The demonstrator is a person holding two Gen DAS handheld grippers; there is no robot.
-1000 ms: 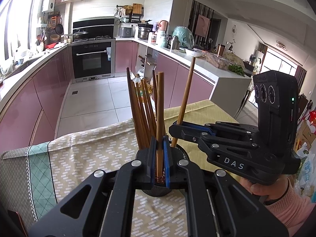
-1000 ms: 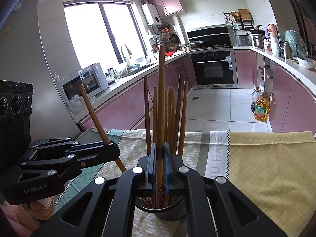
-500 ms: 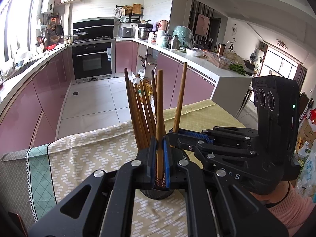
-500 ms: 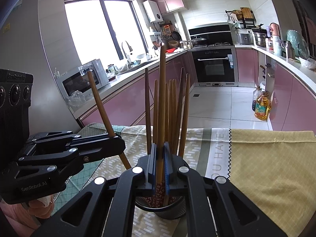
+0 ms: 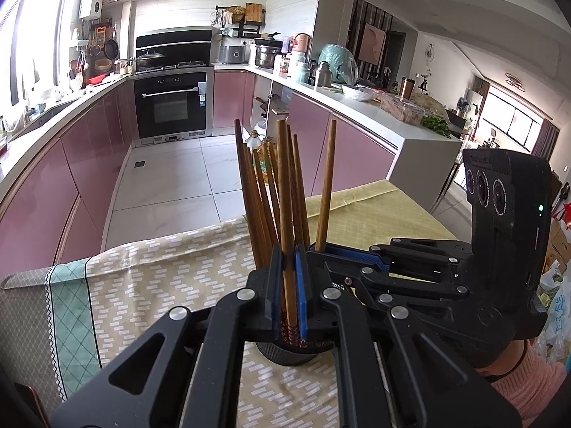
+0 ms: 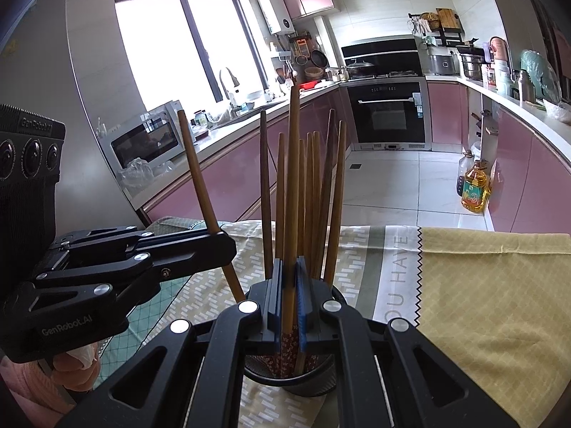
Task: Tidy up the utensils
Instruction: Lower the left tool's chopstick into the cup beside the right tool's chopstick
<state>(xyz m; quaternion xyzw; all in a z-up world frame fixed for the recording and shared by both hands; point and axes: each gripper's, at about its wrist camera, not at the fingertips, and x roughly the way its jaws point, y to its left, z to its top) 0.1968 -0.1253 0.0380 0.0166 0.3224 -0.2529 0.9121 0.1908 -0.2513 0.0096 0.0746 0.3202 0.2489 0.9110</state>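
A black mesh holder (image 5: 285, 355) (image 6: 310, 383) stands on the table with several brown chopsticks (image 5: 257, 196) (image 6: 314, 196) upright in it. My left gripper (image 5: 287, 285) (image 6: 228, 249) is shut on one chopstick (image 5: 285, 185) (image 6: 198, 178), whose patterned lower end reaches into the holder. My right gripper (image 6: 291, 292) (image 5: 317, 249) is shut on another chopstick (image 6: 293, 178) (image 5: 326, 185), whose lower end is also inside the rim. The two grippers meet over the holder, left from the left and right from the right, and hide most of it.
A patterned tablecloth (image 5: 160, 285) with a plain yellow part (image 6: 492, 303) covers the table, whose far edge lies just beyond the holder. Pink cabinets, an oven and an oil bottle (image 6: 474, 189) on the floor are behind. A pink sleeve (image 5: 528, 385) holds the right gripper.
Both held chopsticks have come down toward the holder, and the two grippers have drawn closer together over it. Both stay shut on their chopsticks.
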